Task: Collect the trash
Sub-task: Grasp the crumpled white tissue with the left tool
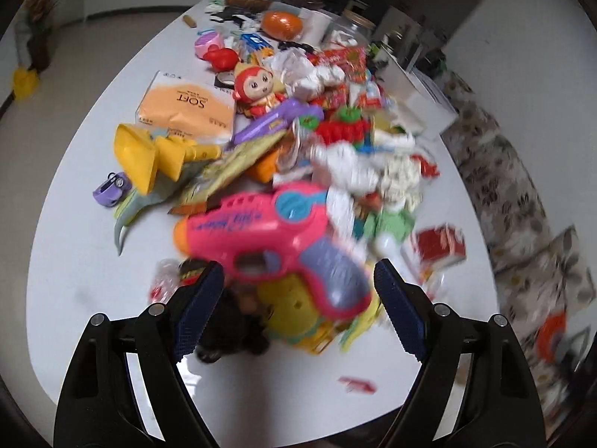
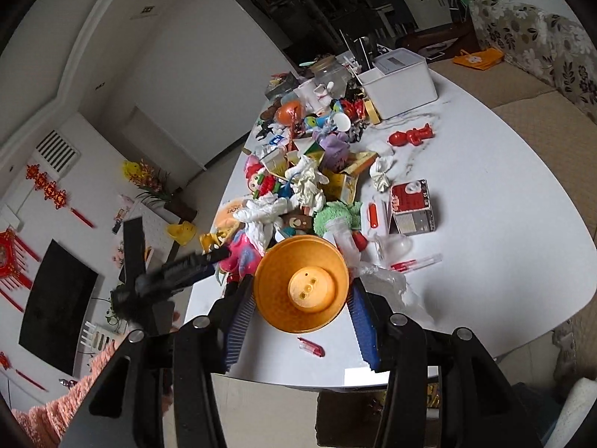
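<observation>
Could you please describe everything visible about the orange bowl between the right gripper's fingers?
The orange bowl looks like glossy plastic, round, and is seen bottom-first, with a paler raised circular base bearing small holes. It sits between the right gripper's blue ribbed fingers, apparently clamped, above the white table's near edge, in front of the clutter pile.

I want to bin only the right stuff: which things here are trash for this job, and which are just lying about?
Trash: crumpled paper, red wrapper, plastic film.
Lying about: toy gun, tissue pack, purple car, red figurine, white box.
</observation>
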